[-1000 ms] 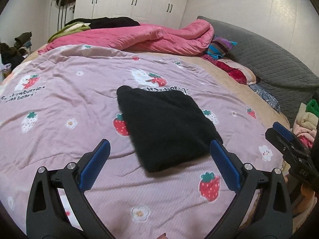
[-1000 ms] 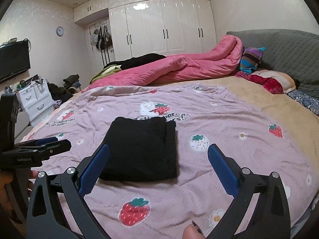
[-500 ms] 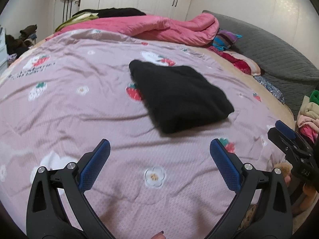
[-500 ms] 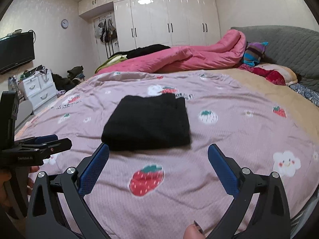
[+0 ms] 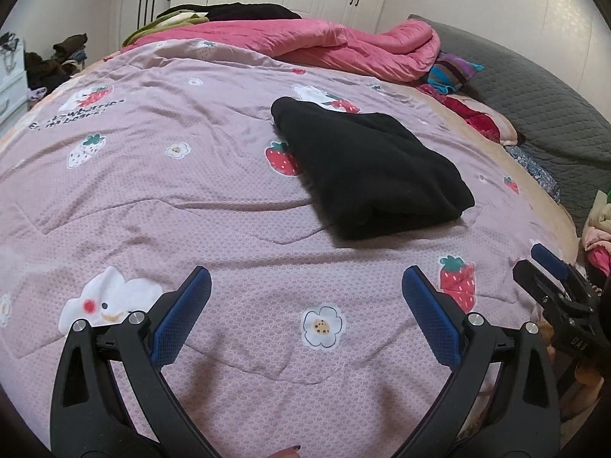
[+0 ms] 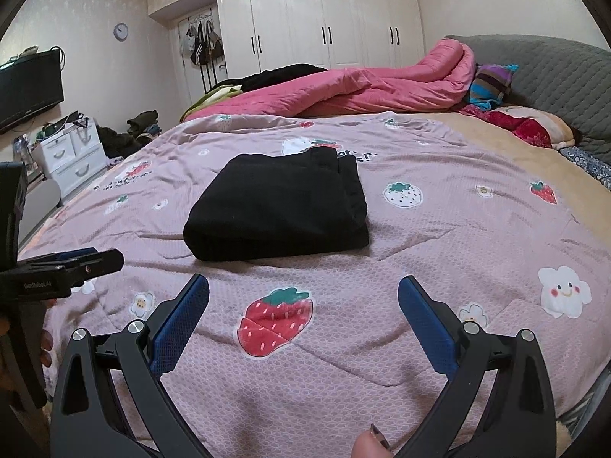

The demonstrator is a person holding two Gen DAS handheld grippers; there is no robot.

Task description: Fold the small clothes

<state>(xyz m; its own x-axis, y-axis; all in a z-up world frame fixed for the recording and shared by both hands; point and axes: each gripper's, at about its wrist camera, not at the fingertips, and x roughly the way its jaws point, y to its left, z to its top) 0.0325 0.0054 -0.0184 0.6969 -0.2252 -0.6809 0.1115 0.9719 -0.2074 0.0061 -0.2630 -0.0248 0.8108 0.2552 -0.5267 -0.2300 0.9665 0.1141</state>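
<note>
Folded black garment (image 5: 366, 168) flat on strawberry-print quilt (image 5: 191, 198). Left gripper (image 5: 305, 286) fingers spread, empty. Right gripper (image 6: 303, 290) fingers spread, empty. Both clear of garment.

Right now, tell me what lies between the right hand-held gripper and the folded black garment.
Only bare strawberry-print quilt separates the right hand-held gripper from the black garment, seen in the right wrist view.

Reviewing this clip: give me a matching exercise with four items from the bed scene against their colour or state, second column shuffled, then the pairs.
Items
1. folded garment
2. rumpled duvet
3. headboard
4. left gripper

States
A. grey, quilted
B. open, holding nothing
C. black, lying on the strawberry-print cover
D. pink, bunched at the far side

Pairs: 1-C, 2-D, 3-A, 4-B
</note>
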